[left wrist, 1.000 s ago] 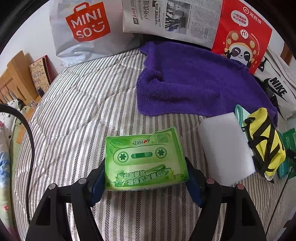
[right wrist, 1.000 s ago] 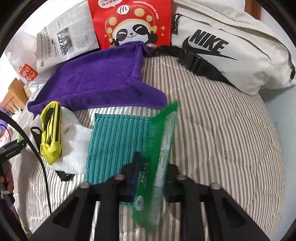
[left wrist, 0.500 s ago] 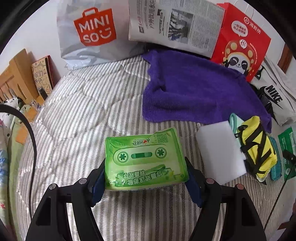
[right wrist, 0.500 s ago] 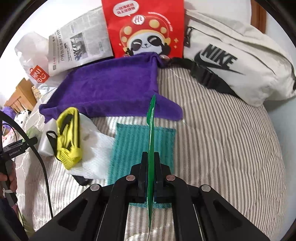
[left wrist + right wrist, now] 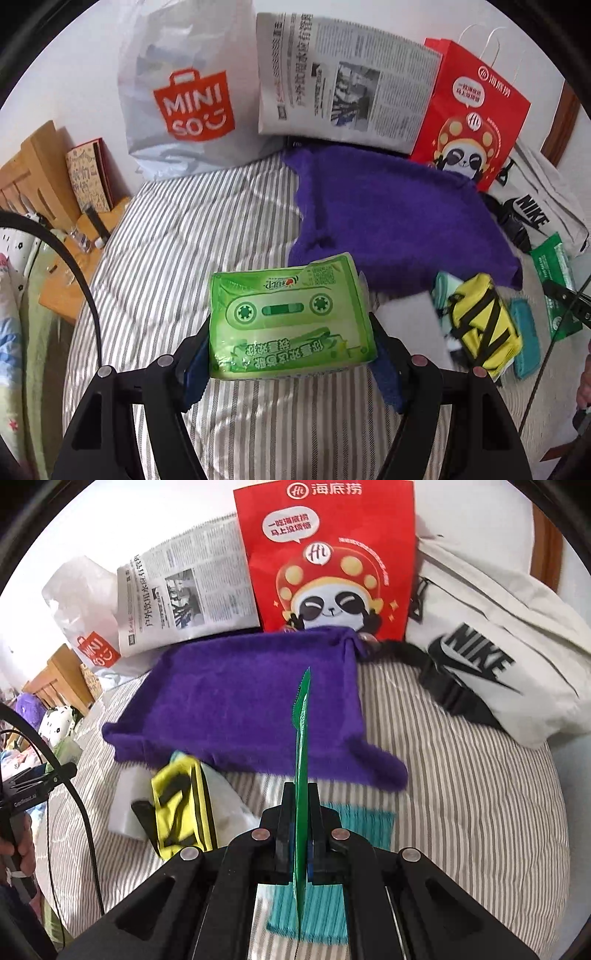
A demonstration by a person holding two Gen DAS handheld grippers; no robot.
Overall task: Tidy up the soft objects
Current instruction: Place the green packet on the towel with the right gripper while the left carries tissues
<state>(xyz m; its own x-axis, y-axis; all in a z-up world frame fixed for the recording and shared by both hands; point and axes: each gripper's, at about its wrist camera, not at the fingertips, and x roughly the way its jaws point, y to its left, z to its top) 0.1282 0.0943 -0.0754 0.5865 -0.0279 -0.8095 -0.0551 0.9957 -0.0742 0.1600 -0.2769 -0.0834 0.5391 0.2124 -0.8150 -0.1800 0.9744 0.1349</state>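
My left gripper (image 5: 291, 365) is shut on a light green tissue pack (image 5: 290, 314) printed with a cassette, held above the striped bed. My right gripper (image 5: 301, 805) is shut on a thin dark green packet (image 5: 302, 746), which stands edge-on and upright between the pads. The same packet (image 5: 554, 284) shows at the right of the left wrist view. A purple towel (image 5: 251, 698) lies spread near the head of the bed. Below the right gripper lies a teal cloth (image 5: 364, 825). A yellow pouch (image 5: 183, 805) with black straps rests on white sheets (image 5: 125, 805) to the left.
Against the wall lean a white Miniso bag (image 5: 188, 99), a newspaper (image 5: 340, 85), a red panda bag (image 5: 328, 557) and a white Nike bag (image 5: 491, 657). A wooden bedside unit (image 5: 40, 177) stands at the left. A person's hand (image 5: 18, 845) holds the other gripper's handle.
Both grippers have risen, so the bed looks farther away. The dark green packet has swung from tilted to upright and edge-on as the right jaws closed fully on it.
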